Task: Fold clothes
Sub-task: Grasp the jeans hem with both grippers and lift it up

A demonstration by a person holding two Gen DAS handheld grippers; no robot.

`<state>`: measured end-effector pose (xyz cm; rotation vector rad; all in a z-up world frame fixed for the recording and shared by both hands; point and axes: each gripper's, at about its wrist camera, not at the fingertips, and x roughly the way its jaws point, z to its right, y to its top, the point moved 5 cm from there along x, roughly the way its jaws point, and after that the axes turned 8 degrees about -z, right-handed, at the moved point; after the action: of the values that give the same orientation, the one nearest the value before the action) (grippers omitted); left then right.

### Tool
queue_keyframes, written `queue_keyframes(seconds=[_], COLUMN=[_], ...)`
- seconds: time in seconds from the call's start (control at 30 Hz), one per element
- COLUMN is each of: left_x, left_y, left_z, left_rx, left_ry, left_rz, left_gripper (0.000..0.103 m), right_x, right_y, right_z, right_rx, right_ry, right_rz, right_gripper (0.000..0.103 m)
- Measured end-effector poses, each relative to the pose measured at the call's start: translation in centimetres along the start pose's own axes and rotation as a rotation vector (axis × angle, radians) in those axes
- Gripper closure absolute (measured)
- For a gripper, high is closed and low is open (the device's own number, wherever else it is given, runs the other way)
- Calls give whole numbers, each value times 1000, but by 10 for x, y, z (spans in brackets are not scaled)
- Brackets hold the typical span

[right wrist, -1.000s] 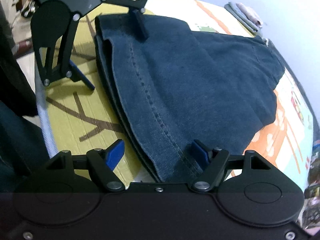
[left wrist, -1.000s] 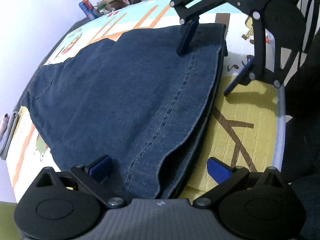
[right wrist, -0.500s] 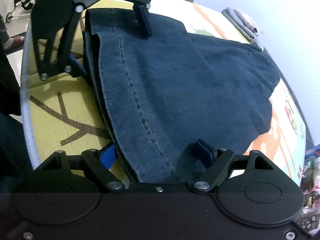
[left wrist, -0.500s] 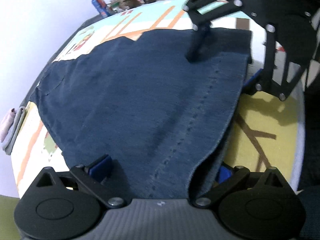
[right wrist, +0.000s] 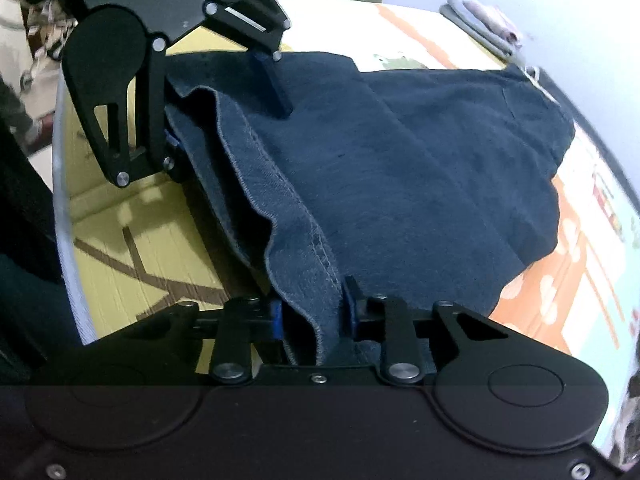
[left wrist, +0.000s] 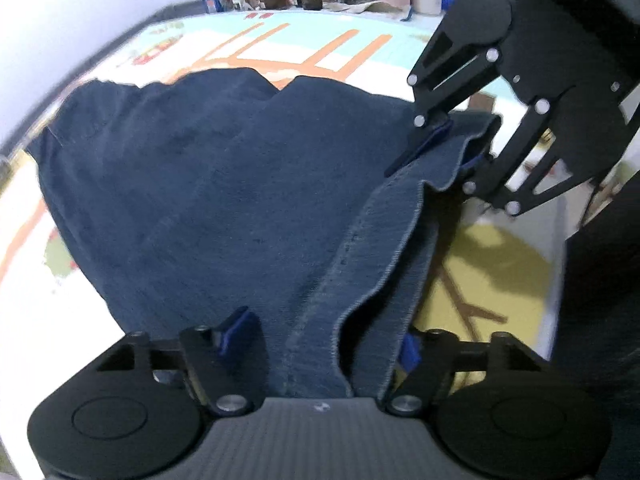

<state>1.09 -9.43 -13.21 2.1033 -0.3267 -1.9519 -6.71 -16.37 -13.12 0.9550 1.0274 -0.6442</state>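
Denim jeans (left wrist: 224, 200) hem now pinched by left claw (left wrist: 320, 344) and right claw (right wrist: 312, 316) — both spread a second ago; edge lifted off mat (left wrist: 480, 264) — fold likely underway.

I read the denim garment (left wrist: 224, 208) as dark indigo blue, with a paler blue hem edge and lighter stitching. Left gripper (left wrist: 324, 340): black frame, blue pads; right gripper (right wrist: 312, 316) the same. The mat (left wrist: 304, 46) beneath shows a pale teal ground with orange lines, and a yellow-green patch with brown branching stripes. Folded cloths (right wrist: 480, 26) are grey and lilac.
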Motion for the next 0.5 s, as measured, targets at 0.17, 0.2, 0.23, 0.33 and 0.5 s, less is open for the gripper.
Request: queue_keyframes(seconds=[0.17,0.2,0.23,0.33,0.5], left_x=[-11,-13,-13,-18,-19], left_y=[-7,-9,-10,-18,-20], left_z=[-1,0,0,9,30], left_rx=[-54,-63,-64,-54,24], left_ry=[-127,-152,-176,-235,-173], left_rz=[-3,-5,-8,-30,-20], left_gripper=[38,38,38,38,28], right_x=[-10,-12,-13,-22,-36], right_y=[2,2,2,-1,-5], right_z=[8,9,10,7,3], right_rx=[49,54,58,78,112], right_ry=[64,76,88,149,253], right_rz=[-9,-12,-14,-25,-42], right_gripper=[82,82,82,84,87])
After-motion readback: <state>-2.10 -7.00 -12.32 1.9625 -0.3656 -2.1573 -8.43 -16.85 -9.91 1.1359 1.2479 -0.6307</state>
